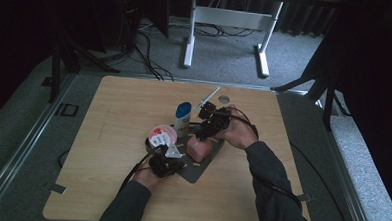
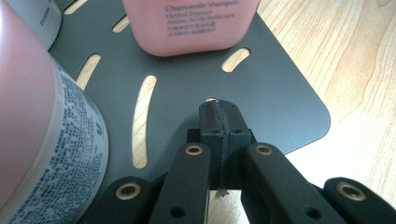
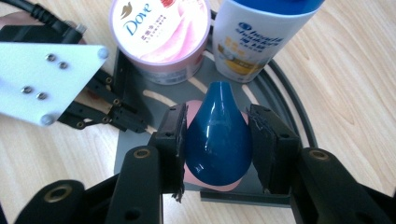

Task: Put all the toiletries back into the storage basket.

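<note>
Dark grey flat tray (image 2: pixel 280 93), thin sheet with rounded corners and long curved slots, lies on a pale wood-grain table (image 1: pixel 118 117); light wood shows through the slots. On it: a pink shampoo bottle (image 1: pixel 199 148), smooth matte plastic with fine printed text, topped by a glossy dark blue teardrop-shaped cap (image 3: pixel 217 135); a round tub (image 3: pixel 159 35) with a pink-and-white swirl lid, its side wall covered in dense small print; a white bottle with blue cap (image 1: pixel 182 117), upright just behind the tub. Right gripper (image 3: pixel 217 140): jaws spread to the width of the blue cap and pressed against both of its sides, black ribbed pads touching the gloss; pink of the bottle shows under the cap. In the high view the right hand (image 1: pixel 238 132) comes in from the right side of the table, forearm bent at the elbow, gripper pointed down and toward the person's left at the bottle's top. Left gripper (image 2: pixel 219 126): jaws pressed together, pads meeting along a thin seam; they clamp the tray's near edge, tips lying over the dark sheet, between the tub on one side and the pink bottle ahead. Left hand (image 1: pixel 148 176) low at the near edge of the tray, forearm coming straight up from the bottom of the high view, grey three-cornered plate on top of the gripper facing upward.
</note>
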